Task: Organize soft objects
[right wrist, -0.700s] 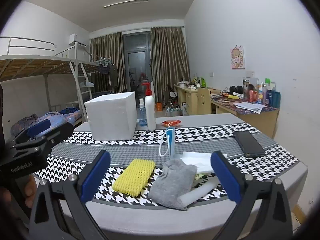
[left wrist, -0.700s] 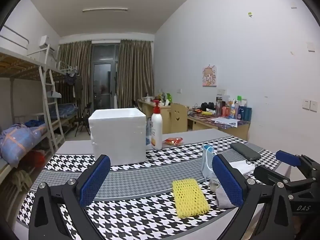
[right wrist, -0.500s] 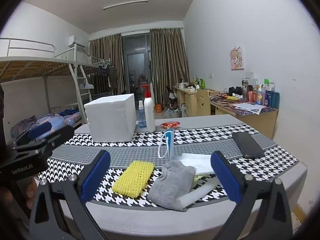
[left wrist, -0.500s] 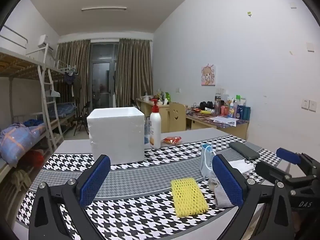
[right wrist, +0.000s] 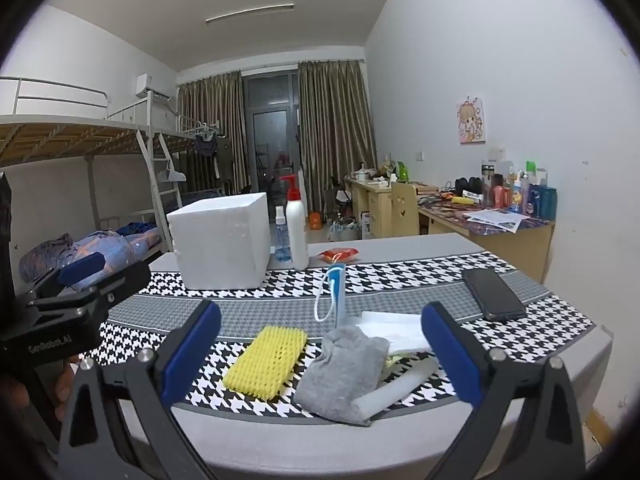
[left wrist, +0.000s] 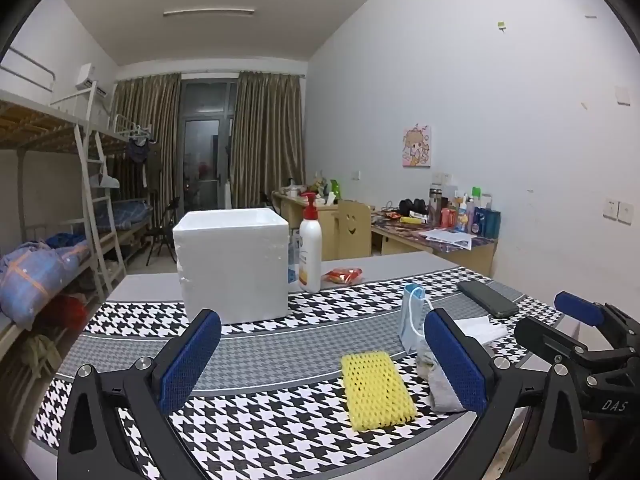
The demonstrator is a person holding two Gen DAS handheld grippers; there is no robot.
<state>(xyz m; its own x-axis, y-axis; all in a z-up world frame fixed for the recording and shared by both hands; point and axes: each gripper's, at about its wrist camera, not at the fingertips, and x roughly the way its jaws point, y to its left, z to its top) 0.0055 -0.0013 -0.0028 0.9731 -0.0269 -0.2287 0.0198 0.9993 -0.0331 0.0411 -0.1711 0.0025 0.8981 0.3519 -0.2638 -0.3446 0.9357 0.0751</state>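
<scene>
Both tongs spread wide, holding nothing: left gripper (left wrist: 322, 364) and right gripper (right wrist: 320, 354) hover short of the table's (right wrist: 400, 440) near edge. Landmark: yellow foam net (right wrist: 265, 362), flat on the houndstooth cloth (left wrist: 248, 428) nearest the edge. Gray sock (right wrist: 344, 372) just right of it, lying partly over a white foam tube (right wrist: 396, 390). Behind the net, a blue mask (right wrist: 336, 294) stands upright, white tissue (right wrist: 394, 330) beside it. Phone (right wrist: 494, 294) far right of the net. White foam box (left wrist: 234, 264) well behind it, pump bottle (left wrist: 310, 252) next to the box.

Yellow foam net (right wrist: 265, 363) beside grey sock (right wrist: 345, 372)
</scene>
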